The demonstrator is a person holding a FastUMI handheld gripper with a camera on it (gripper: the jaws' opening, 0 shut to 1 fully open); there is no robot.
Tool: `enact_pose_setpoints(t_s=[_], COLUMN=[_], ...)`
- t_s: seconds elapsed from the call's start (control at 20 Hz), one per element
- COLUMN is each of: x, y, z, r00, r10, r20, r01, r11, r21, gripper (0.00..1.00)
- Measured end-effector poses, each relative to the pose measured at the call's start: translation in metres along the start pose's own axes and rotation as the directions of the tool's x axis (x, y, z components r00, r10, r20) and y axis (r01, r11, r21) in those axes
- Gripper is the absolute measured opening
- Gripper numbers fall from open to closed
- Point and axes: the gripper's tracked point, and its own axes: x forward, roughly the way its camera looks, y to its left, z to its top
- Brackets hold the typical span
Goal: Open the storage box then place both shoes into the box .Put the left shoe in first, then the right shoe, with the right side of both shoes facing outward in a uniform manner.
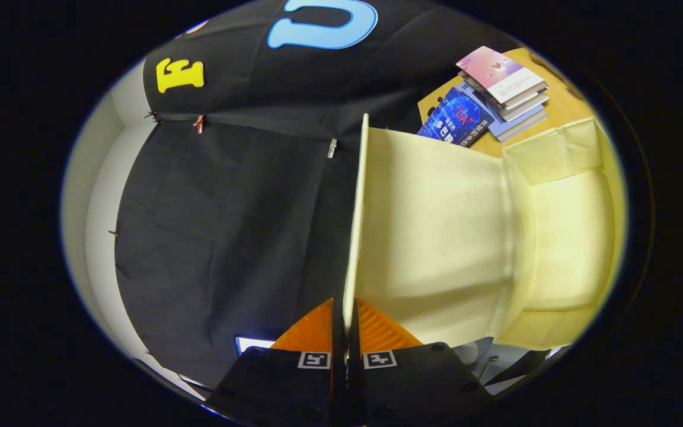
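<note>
Claw [347,323] fingers are pinched together on the thin edge of the storage box lid [430,237], one finger on each face of the panel, so it is clenched on the lid itself. The lid runs away from the fingertips as a narrow pale line, seen nearly edge-on, and its broad inner face spreads out to one side of the fingers.

The step in hand looks like the opening of the box, with the lid lifted well up and not yet laid back. To do it well, I would keep the pinch firm but close to the rim, and swing the panel along the arc its hinge allows instead of dragging it sideways, since a soft panel like this is likely to buckle or slip from a shallow bite. It seems wise to let go only once the lid rests fully back and leaves the mouth free for the left shoe.

The lid is a pale cream, matte, with a fabric-like look and a soft crease across its lower part. Where it meets the storage box [567,237] there is a folded seam, and beyond that the inside of the box shows as cream walls with folded flaps. No shoe can be seen inside it. The box sits on a wooden surface [567,107], near a stack of books [498,89] lying beyond it.
</note>
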Motion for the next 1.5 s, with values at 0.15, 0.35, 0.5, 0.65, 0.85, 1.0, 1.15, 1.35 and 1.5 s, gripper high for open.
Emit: enact_pose_setpoints(t_s=[0.15, 0.35, 0.5, 0.65, 0.85, 1.0, 1.15, 1.35, 1.5], x=[0.03, 0.054, 0.052, 0.042, -0.001, -0.049, -0.107, -0.189, -0.243], y=[-0.003, -0.017, -0.024, -0.035, -0.057, -0.078, -0.106, -0.15, -0.19], z=[-0.006, -0.013, -0.001, 0.016, 0.043, 0.061, 0.079, 0.095, 0.102], r00=[0.999, 0.996, 0.993, 0.984, 0.96, 0.927, 0.874, 0.793, 0.727], r10=[-0.034, -0.086, -0.117, -0.16, -0.215, -0.262, -0.322, -0.407, -0.48], r20=[-0.017, -0.035, 0.001, 0.073, 0.181, 0.267, 0.364, 0.454, 0.49], r01=[0.034, 0.085, 0.117, 0.167, 0.244, 0.319, 0.421, 0.558, 0.651], r11=[0.999, 0.996, 0.992, 0.981, 0.958, 0.927, 0.876, 0.784, 0.708], r21=[-0.011, -0.024, -0.049, -0.1, -0.154, -0.198, -0.236, -0.272, -0.273], gripper=[0.05, 0.05, 0.08, 0.47, 0.98, 0.98, 0.98, 0.98, 0.98])
